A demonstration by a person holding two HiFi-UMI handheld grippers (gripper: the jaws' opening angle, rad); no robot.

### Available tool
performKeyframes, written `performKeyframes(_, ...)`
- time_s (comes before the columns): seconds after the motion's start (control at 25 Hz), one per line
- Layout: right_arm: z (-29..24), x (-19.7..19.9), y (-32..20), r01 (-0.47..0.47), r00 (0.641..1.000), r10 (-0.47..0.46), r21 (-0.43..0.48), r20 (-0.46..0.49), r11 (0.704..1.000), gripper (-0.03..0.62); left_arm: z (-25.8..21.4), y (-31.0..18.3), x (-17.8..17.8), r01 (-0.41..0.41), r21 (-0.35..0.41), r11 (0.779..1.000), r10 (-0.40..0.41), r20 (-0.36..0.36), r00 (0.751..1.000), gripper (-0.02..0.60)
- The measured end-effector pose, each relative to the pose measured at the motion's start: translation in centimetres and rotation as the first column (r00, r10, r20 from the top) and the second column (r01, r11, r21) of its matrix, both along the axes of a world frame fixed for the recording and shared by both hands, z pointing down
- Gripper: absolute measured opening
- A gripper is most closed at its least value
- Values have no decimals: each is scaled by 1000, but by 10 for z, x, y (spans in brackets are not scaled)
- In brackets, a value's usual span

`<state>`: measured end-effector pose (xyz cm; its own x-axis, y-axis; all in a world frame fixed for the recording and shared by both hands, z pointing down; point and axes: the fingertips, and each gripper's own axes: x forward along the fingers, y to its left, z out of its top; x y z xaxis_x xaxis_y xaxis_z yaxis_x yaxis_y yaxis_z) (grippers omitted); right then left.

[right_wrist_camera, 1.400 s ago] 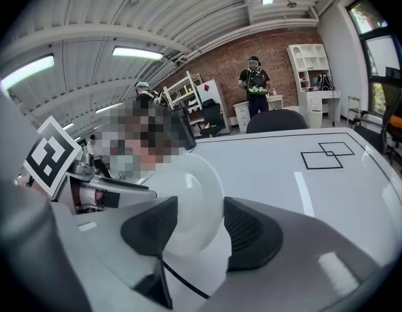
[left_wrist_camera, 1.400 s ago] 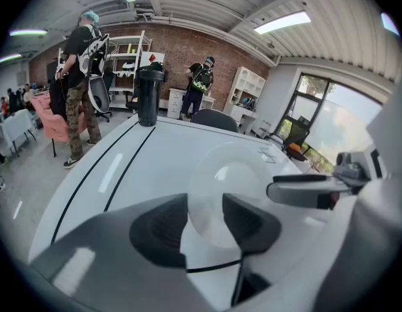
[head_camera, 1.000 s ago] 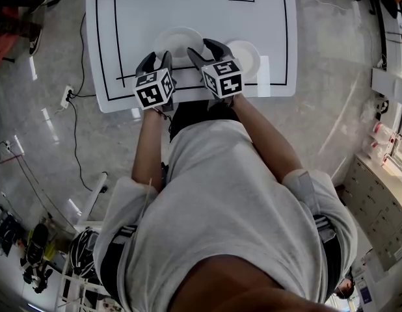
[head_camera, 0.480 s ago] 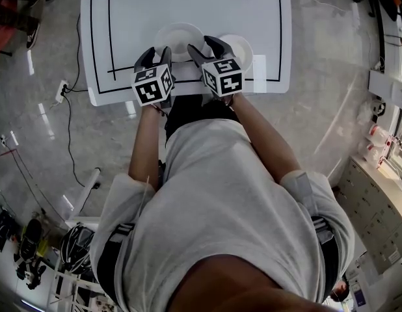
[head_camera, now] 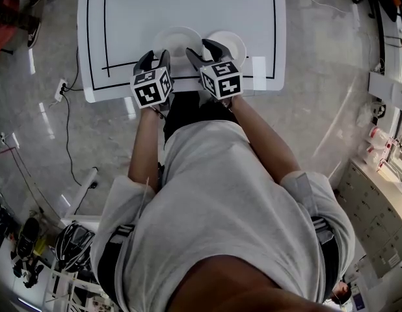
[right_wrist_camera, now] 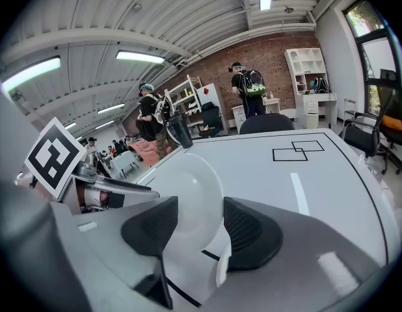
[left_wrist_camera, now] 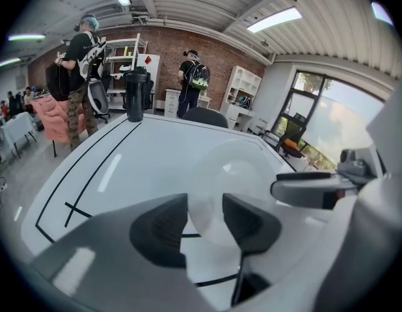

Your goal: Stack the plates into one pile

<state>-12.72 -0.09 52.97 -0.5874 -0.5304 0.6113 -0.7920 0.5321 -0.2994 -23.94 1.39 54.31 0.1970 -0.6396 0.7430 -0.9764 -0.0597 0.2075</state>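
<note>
The stacking has not begun, as far as the pictures show. Two white plates lie on the white desk (head_camera: 188, 5), side by side close to its near edge. The left plate (head_camera: 177, 39) sits at about the middle of that edge. The right plate (head_camera: 231, 42) lies just beside it, toward the right edge. Their rims come so close in the head view that I cannot tell whether they touch or overlap a little, but neither plate rests on the other as a pile. The left gripper (head_camera: 155, 58) hovers at the near rim of the left plate with its jaws parted a moderate way. Its own view shows that rim running across the gap between them, with the pads not pressed on it, so it has hold of nothing. The right gripper (head_camera: 201, 48) sits over the place where the two plates meet, its jaws likewise apart by a moderate gap. Its own view shows the left plate's face through the gap. It also shows a bit of white rim, probably the right plate's, low down against the right-hand jaw, and the jaws are not closed on either plate. A dark bottle (left_wrist_camera: 136, 95) stands at the far edge of the desk, well apart from all this. In my judgement the whole job is left: one plate has to be taken by its rim, lifted, and set down centred on the other.
</note>
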Motion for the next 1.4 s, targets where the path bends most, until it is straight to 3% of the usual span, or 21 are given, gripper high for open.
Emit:
performKeyframes(0.4,-4,30,12,-27,1000,27,12,-14,1000,227,-3,6,29,-43,6,999,43,-2,999,167)
performKeyframes(0.84,-12,66,21,-107,994,107,7,-14,994,225,-12,-2,65,-159,2,987,159,19,987,167)
performKeyframes(1.16,-16,101,21,-182,983,182,12,-26,983,224,-18,-10,100,-248,9,969,248,8,969,166)
performKeyframes(1.4,-18,134,27,-249,968,248,2,-45,969,224,-22,-7,134,-340,-12,940,340,-19,940,166)
